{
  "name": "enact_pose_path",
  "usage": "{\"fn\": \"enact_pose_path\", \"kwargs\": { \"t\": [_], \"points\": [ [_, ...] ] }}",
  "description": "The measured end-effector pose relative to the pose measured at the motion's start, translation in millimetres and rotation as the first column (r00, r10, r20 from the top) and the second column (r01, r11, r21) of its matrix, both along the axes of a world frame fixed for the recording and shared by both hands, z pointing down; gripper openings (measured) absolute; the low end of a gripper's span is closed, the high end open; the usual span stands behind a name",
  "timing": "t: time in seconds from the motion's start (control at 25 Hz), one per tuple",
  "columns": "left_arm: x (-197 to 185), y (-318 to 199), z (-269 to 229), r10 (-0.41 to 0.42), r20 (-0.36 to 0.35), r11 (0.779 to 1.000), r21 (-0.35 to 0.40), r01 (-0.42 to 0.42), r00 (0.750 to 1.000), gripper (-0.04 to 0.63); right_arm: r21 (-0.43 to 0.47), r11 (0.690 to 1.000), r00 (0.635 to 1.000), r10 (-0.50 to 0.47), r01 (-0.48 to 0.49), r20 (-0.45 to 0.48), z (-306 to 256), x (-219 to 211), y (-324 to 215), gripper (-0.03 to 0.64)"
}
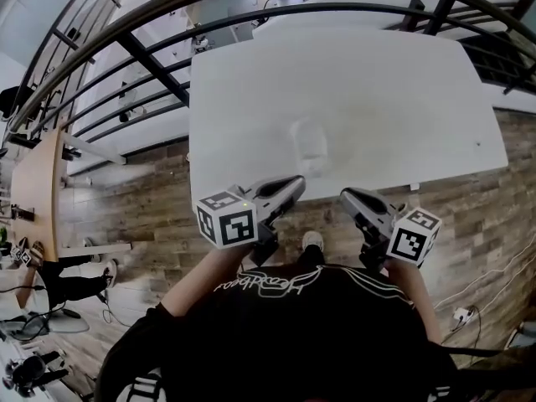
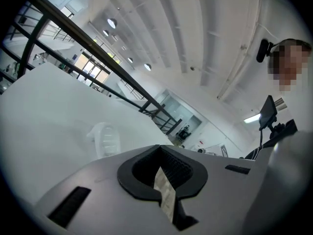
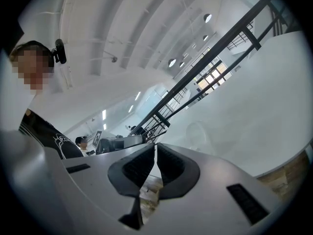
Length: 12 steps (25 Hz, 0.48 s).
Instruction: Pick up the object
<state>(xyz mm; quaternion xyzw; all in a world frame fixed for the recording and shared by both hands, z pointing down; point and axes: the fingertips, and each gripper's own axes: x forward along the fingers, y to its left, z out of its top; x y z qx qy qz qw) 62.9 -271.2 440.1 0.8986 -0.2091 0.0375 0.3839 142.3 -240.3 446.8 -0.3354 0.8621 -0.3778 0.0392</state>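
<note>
Though it shows faintly, the cup (image 1: 308, 146) seems upright — long axis vertical.

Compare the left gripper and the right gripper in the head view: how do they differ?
The left gripper has its tip over the white table; the right gripper sits just short of the table's edge, over the wooden floor. The left gripper slants up-right, the right gripper up-left. Both are shut and empty.

White table (image 1: 377, 90), pale translucent cup (image 1: 310, 146) (faintly ribbed), brown wood-grain floor (image 1: 142, 199), black railing (image 1: 151, 65).
</note>
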Motion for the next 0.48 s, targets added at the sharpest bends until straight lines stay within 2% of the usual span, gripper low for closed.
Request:
{"fn": "enact_pose_path", "kwargs": {
  "t": [0.4, 0.48],
  "points": [
    [1.9, -45.7, 35.8, -0.102, 0.097, 0.995, -0.012, 0.104, 0.990, 0.011, -0.023, 0.999, 0.999, -0.037, 0.038, 0.007, 14.1, 14.7, -38.5, 0.021],
    [2.4, -53.8, 43.8, -0.108, 0.123, 0.993, -0.024, 0.112, 0.986, 0.034, -0.026, 0.998, 0.999, -0.049, 0.049, 0.009, 15.6, 16.5, -47.2, 0.021]
  ]
}}
